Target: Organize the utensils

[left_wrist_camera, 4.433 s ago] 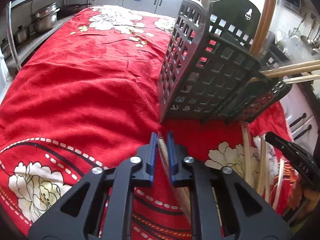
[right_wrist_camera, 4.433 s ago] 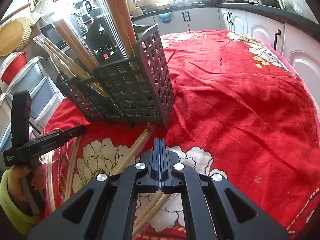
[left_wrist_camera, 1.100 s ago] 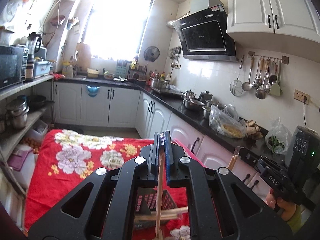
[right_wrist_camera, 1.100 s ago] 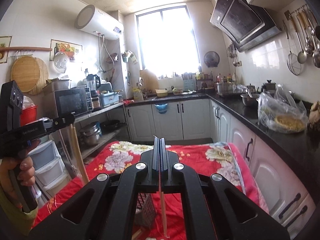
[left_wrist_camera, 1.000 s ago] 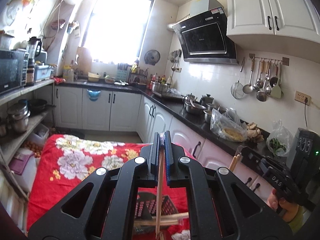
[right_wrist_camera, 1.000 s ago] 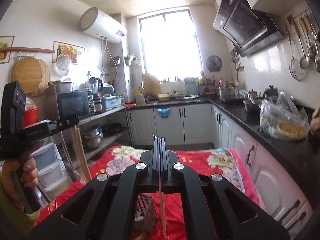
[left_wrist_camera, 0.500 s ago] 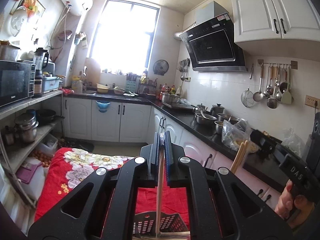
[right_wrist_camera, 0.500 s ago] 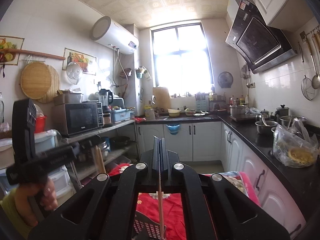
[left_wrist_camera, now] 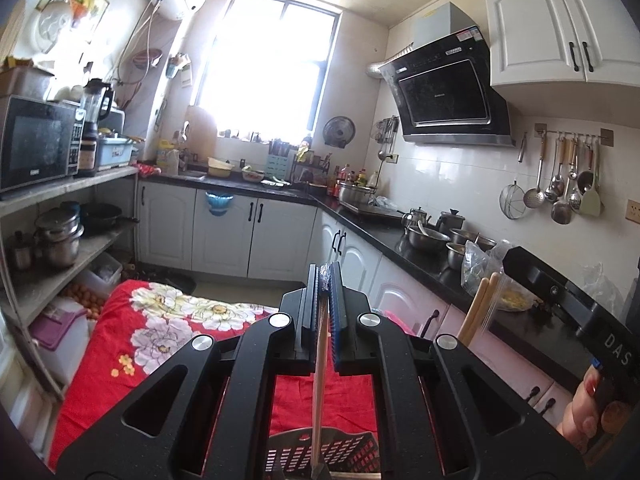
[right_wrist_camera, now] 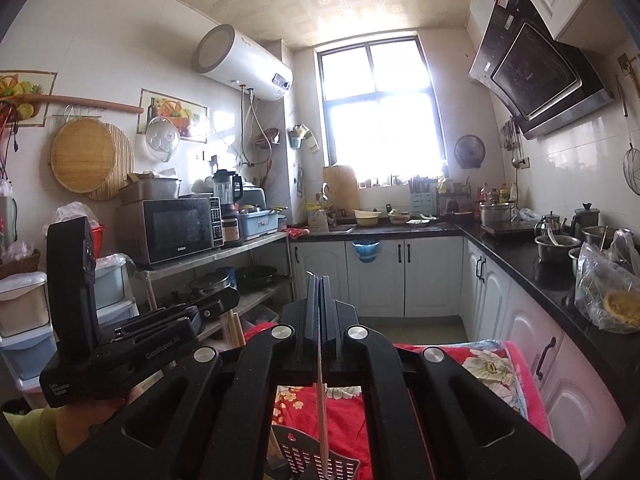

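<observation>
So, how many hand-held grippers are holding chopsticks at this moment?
2. The left hand-held gripper is shut on chopsticks hanging over the basket; the right hand-held gripper is shut on another set. None seems hidden.

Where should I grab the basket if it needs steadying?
The basket by its top rim, from above: it lies right below, open side up, and its thin grid wall should fit between the jaws.
</observation>
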Demonstrator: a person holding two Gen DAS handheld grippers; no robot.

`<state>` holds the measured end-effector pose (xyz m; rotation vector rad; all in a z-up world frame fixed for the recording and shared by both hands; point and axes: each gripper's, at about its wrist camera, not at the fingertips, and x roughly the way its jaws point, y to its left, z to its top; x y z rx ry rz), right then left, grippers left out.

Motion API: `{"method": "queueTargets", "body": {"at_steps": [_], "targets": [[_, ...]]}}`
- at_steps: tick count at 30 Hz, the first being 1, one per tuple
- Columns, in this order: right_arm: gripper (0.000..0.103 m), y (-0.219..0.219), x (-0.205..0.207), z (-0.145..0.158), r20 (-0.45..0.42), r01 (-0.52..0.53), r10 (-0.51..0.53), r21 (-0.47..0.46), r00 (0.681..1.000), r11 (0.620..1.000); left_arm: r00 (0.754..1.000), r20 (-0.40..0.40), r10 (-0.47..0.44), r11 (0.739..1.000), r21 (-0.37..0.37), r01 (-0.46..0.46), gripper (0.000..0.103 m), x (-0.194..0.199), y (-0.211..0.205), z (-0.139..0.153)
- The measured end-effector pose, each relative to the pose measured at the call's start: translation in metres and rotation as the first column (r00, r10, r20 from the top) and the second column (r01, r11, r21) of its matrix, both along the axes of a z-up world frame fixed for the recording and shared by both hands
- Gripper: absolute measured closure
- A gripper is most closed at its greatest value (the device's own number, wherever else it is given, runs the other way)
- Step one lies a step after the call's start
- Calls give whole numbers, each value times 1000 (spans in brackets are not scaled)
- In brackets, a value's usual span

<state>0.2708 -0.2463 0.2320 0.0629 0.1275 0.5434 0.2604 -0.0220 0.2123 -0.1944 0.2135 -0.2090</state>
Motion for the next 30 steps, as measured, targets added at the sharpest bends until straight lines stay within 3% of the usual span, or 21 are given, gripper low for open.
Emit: {"method": "queueTargets", "body": {"at_steps": [30], "targets": [[102, 5, 24, -63, -110, 4, -2, 20, 994, 1000, 998, -43, 42, 996, -79, -45, 101, 21, 3, -65]]}}
